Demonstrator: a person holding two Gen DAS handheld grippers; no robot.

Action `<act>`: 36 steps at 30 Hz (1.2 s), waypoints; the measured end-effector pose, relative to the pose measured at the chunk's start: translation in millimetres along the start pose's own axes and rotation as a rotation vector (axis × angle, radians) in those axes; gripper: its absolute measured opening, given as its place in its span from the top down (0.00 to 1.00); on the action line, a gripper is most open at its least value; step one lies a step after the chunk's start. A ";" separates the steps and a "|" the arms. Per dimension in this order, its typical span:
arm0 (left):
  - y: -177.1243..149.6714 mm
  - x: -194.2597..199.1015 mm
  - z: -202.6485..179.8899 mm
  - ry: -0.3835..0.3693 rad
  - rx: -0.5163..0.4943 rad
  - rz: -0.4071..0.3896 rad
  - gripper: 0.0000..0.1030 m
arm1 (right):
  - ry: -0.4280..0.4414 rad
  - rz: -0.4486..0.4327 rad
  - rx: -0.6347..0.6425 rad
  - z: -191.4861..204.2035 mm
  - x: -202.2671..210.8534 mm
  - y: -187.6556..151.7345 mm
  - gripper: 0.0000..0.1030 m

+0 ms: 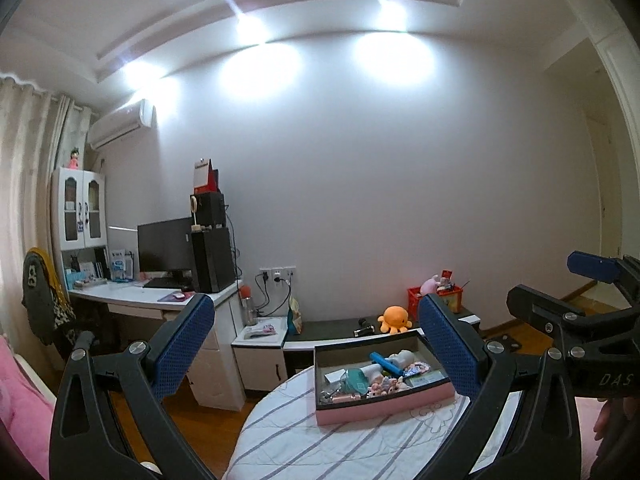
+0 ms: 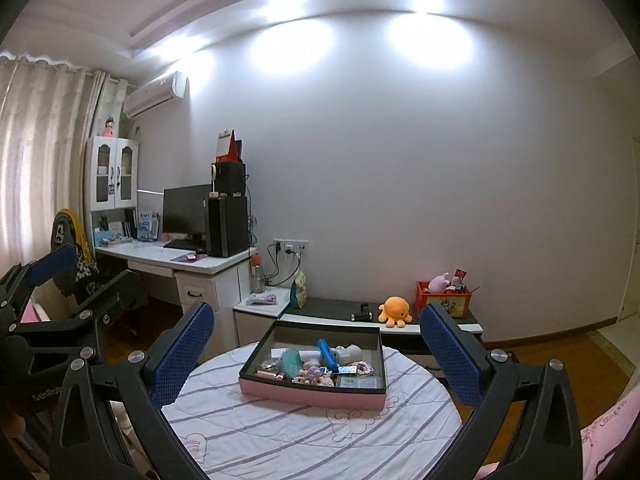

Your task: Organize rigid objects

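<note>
My L gripper [image 1: 316,344] and R gripper [image 2: 316,348]: fingers wide apart, nothing held, both raised. Ahead betw. fingers: pink box [image 2: 312,394] w/ small objs jumbled inside, on round table [image 2: 304,432], striped cloth. Step unclear, sorted or not can't tell. Beyond: low cabinet, orange plush [image 2: 395,310], desk.

Black tongs [image 1: 316,344], blue dimpled pads [image 1: 186,344], silver screws, white lettering
</note>
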State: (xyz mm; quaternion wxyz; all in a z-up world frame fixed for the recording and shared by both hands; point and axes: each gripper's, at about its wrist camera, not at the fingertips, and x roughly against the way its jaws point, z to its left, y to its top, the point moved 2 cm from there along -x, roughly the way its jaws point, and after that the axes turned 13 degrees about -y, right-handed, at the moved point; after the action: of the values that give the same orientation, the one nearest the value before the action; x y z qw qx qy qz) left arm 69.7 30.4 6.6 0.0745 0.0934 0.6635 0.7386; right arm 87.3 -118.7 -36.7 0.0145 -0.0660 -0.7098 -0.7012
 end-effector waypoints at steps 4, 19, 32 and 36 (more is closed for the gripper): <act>0.3 2.7 -1.6 0.006 -0.008 0.001 0.00 | 0.004 -0.006 -0.001 1.2 3.5 -0.9 0.00; 1.8 7.5 -1.0 0.002 0.001 -0.030 0.00 | -0.013 -0.038 0.023 3.9 13.7 -0.1 0.00; -1.5 5.7 -0.8 0.004 0.000 -0.023 0.00 | -0.009 -0.024 0.018 4.9 11.9 -0.6 0.00; -2.9 2.9 -0.6 0.000 0.003 -0.017 0.00 | -0.014 -0.023 0.019 5.4 13.0 -1.7 0.00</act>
State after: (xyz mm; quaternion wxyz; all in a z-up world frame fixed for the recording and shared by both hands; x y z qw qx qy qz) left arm 66.7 30.7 3.8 0.0807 0.0876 0.6652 0.7371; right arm 74.6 -112.4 -37.0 0.0019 -0.0627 -0.7173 -0.6939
